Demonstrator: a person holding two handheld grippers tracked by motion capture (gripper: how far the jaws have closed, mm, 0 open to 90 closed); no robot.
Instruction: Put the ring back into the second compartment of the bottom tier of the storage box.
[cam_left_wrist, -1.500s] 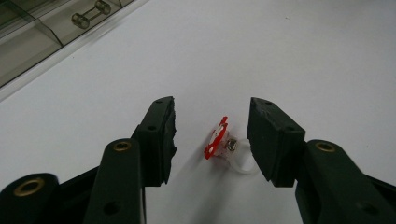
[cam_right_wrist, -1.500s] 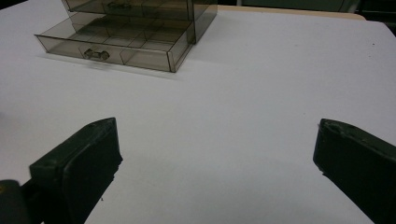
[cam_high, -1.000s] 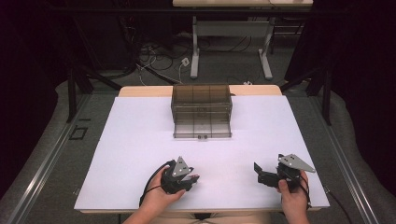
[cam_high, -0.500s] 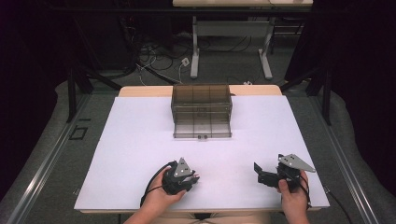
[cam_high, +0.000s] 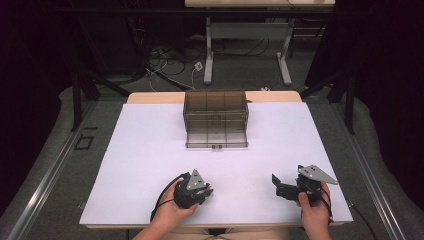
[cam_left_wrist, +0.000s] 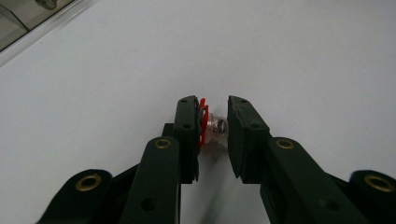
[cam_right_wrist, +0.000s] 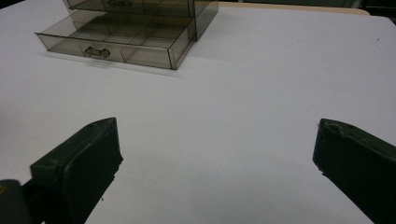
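My left gripper (cam_high: 202, 190) is tipped down onto the white table near its front edge. In the left gripper view its jaws stand close together, and the gripper (cam_left_wrist: 213, 122) is shut on a small red and silver part (cam_left_wrist: 215, 126) that rests against the table. My right gripper (cam_high: 278, 187) sits at the front right and points left. Its jaws are wide apart, and the gripper (cam_right_wrist: 215, 154) has only bare table between them. A smoky clear drawer cabinet (cam_high: 216, 107) stands at the back middle, with its bottom drawer (cam_high: 216, 137) pulled out.
The open drawer (cam_right_wrist: 116, 46) has several compartments and a small handle; what lies in it is too small to tell. The white table top (cam_high: 150, 150) spans the space between cabinet and grippers. Beyond the table are dark floor, cables and a desk frame (cam_high: 247, 45).
The left gripper has tilted and shifted very slightly at the same spot. The right gripper and the cabinet have not moved.
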